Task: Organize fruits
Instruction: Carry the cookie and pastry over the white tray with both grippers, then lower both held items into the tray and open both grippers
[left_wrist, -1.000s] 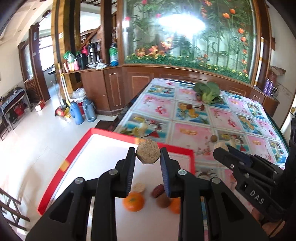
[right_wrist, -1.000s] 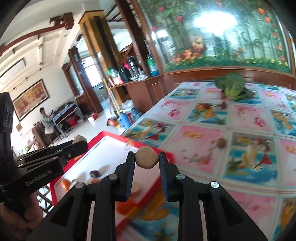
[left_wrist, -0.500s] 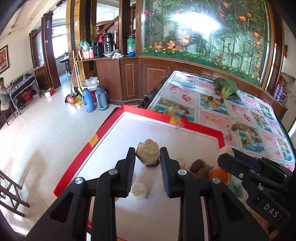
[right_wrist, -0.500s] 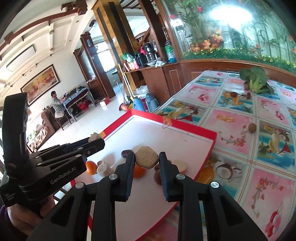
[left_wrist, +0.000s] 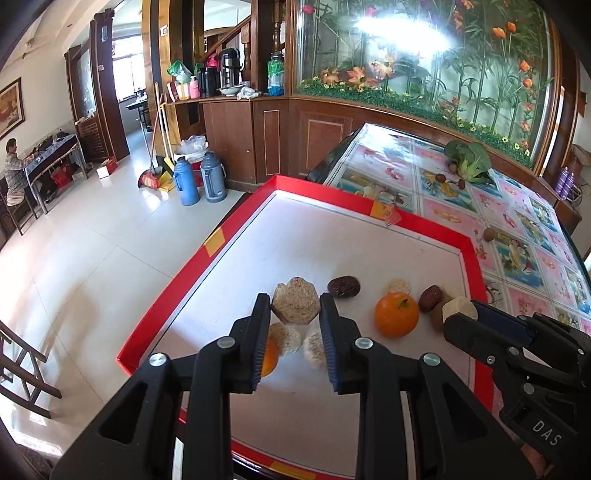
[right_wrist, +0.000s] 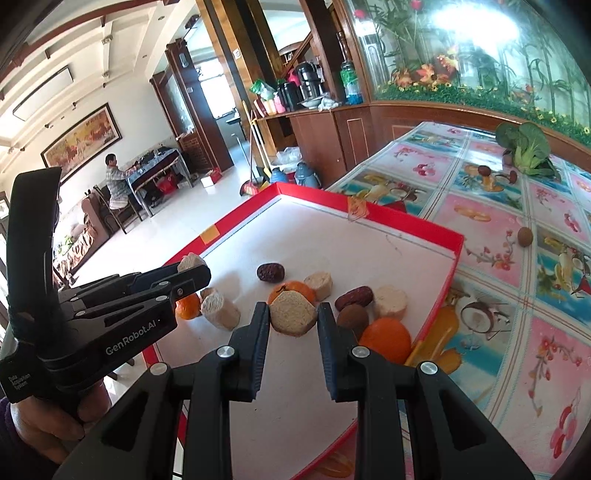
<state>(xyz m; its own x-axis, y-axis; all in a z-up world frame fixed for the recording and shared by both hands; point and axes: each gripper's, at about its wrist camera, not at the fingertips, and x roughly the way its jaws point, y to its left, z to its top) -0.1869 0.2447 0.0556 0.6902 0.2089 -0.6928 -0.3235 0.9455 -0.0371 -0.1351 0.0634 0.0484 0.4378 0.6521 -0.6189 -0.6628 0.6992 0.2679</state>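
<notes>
Both claws are clenched on cargo: our left claw (left_wrist: 295, 314) grips a tan hexagonal chunk (left_wrist: 295, 306) between its pads, and our right claw (right_wrist: 293, 319) grips a second, similar chunk (right_wrist: 293, 318). Each hangs over the white floor of the red-rimmed tray (left_wrist: 369, 210), tilted downward, the chunks apparently clear of the floor.

Just beyond the left claw lie two pale pieces (left_wrist: 284, 338) and a half-hidden orange (left_wrist: 269, 356); further out sit a dark date (left_wrist: 343, 287), a whole orange (left_wrist: 396, 314) and another date (left_wrist: 430, 298). From the right wrist view the same cluster crowds close behind and beside the held chunk.

We judge the step in hand to be setting both chunks down in the tray. To do it well, we should pick bare white floor beside like pieces, lower until each chunk nearly rests, then let go gently so nothing rolls. The claws stand near each other, so we would place one at a time and avoid nudging the oranges.

On the patterned surface (right_wrist: 491, 236) beyond the tray a small brown fruit (right_wrist: 524, 236) and leafy greens (right_wrist: 528, 147) wait, well apart.
</notes>
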